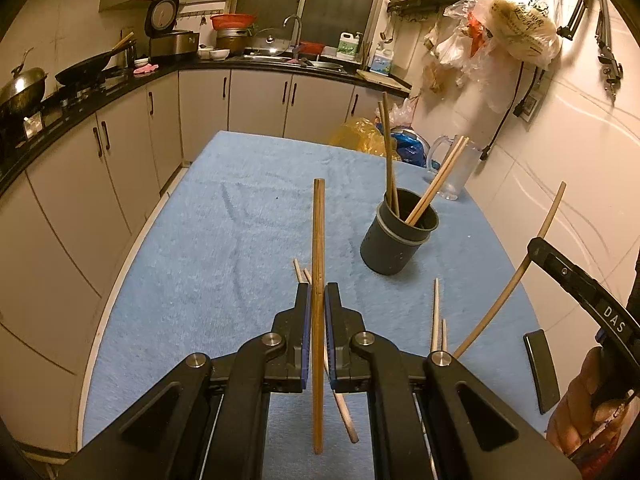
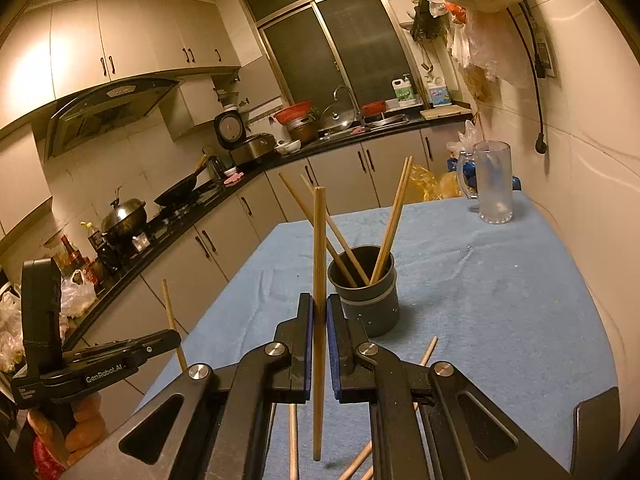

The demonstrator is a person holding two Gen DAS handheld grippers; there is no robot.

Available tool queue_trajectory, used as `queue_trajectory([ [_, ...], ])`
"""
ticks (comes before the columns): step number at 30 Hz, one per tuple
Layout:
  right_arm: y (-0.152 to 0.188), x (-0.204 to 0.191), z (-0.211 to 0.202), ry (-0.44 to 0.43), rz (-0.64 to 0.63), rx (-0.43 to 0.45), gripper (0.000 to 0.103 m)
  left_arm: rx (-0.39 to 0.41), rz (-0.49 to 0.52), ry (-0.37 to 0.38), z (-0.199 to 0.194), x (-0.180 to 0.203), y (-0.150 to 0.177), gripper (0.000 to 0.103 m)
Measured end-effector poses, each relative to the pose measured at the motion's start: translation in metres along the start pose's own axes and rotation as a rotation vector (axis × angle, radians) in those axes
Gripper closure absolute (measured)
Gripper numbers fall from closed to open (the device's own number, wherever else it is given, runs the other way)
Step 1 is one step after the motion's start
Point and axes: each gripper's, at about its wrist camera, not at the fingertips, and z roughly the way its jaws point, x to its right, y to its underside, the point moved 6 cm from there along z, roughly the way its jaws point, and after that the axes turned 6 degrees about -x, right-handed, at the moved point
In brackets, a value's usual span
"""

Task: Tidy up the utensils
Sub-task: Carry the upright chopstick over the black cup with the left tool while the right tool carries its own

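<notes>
Both your grippers are clamped on a chopstick each, above the blue cloth [image 1: 208, 240].

Your left gripper [image 1: 318, 300] pinches a dark chopstick [image 1: 318, 240] upright, and the right gripper [image 2: 319, 312] grips a paler chopstick [image 2: 319, 248] the same way. The cup [image 2: 370, 308] sits just past them, slightly right, with four sticks [image 2: 394, 216] leaning inside. Loose ones [image 1: 435, 312] lie near you on the cloth.

Table cloth [image 1: 200, 260] was blue terry — fuzzy, matt. Chopsticks [image 1: 434, 186] looked wooden, smooth. Holder cup [image 1: 394, 242] was dark matt plastic; mug [image 2: 494, 184] — frosted clear glass or plastic.
</notes>
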Motion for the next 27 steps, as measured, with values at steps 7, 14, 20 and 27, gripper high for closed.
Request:
queue_trajectory([
  [7,-0.002,0.003,-0.005,0.0,0.009,0.011,0.096,0.01,0.005,0.004,-0.006,0.006,-0.005,0.097],
  [14,-0.004,0.003,-0.006,0.0,0.01,0.014,0.095,0.025,0.017,0.003,-0.013,0.01,-0.009,0.097],
  [20,-0.006,0.005,-0.01,0.006,0.017,0.024,0.096,0.033,0.026,0.009,-0.017,0.014,-0.014,0.097],
  [27,-0.013,0.01,-0.016,0.022,0.018,0.036,0.096,0.053,0.054,0.017,-0.024,0.026,-0.027,0.097],
])
